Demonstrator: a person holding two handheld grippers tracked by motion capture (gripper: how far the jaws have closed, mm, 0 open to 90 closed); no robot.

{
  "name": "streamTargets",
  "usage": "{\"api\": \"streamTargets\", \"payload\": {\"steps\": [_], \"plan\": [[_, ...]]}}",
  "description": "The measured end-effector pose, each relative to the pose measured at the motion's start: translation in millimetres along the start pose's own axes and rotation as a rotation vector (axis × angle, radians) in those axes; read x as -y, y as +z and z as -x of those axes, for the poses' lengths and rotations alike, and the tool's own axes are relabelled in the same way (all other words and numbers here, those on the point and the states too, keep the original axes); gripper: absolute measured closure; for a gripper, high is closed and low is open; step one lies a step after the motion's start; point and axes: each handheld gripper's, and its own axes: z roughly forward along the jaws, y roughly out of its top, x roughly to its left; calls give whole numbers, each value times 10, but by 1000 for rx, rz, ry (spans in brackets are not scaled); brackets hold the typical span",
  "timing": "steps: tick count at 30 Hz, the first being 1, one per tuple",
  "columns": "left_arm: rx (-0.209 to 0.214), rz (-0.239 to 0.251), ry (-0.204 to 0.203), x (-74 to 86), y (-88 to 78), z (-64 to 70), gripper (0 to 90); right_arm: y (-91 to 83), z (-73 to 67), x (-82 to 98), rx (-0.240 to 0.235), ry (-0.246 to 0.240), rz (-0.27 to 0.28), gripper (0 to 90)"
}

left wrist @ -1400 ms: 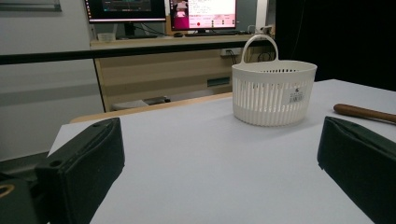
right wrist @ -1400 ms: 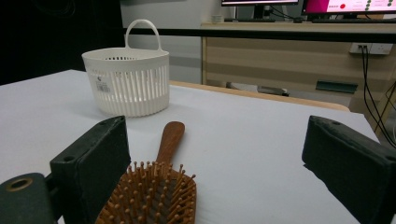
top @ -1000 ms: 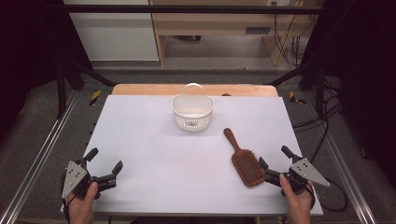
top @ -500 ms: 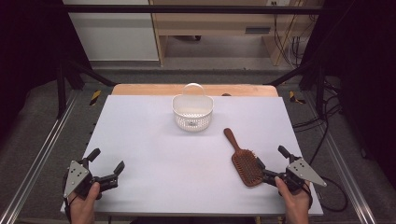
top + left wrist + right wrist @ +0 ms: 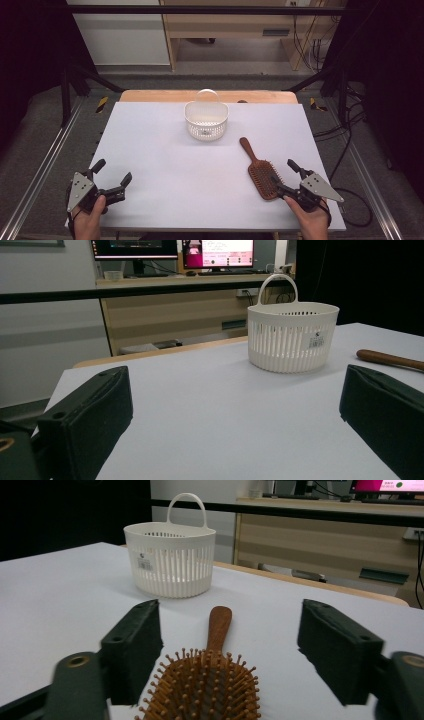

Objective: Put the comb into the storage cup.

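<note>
Left tongs [image 5: 111, 176] rest wide open and empty at the counter's [image 5: 150, 150] near left. Far centre, the white basket [image 5: 206, 119] waits empty. Near right, the right tongs [image 5: 282, 176] have just been closing around the wooden hairbrush's [image 5: 262, 172] head, not yet gripping; lifting and placing remain.

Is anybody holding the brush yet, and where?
Not yet. The right gripper has its jaws around the head of the brush, and they have just been closing, but they aren't pressing on it. The left gripper holds nothing.

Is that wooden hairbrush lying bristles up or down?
Bristles up: the brown wooden hairbrush lies flat on the white table, its pins pointing upward.
</note>
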Motion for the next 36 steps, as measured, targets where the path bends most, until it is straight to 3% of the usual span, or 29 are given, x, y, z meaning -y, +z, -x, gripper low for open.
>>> {"api": "streamTargets", "payload": {"steps": [4,5,6,10,11,12,18,26,32,36], "plan": [[1,-5,5,5,13,6,6,-29,-24,-22,3,-23,-6,400],[1,-9,5,9,17,8,6,-45,-14,-25,13,-18,-16,499],[2,-11,4,11,17,11,8,-50,-3,-21,18,-21,-20,532],[1,-10,4,9,6,9,8,-58,9,-14,21,-21,-31,624],[-1,-9,1,10,5,7,8,-61,-1,-9,16,-28,-42,691],[-3,-9,0,11,6,5,8,-61,-1,-9,16,-28,-42,691],[-1,-16,7,15,13,21,8,-70,-13,33,-9,-45,-107,883],[-1,-16,-5,27,8,19,9,-97,-36,35,-23,-39,-162,900],[-4,-14,-21,34,6,16,9,-136,-49,39,-9,-37,-172,900],[-5,-18,-23,43,6,15,9,-173,-113,72,-31,-45,-202,900]]}}
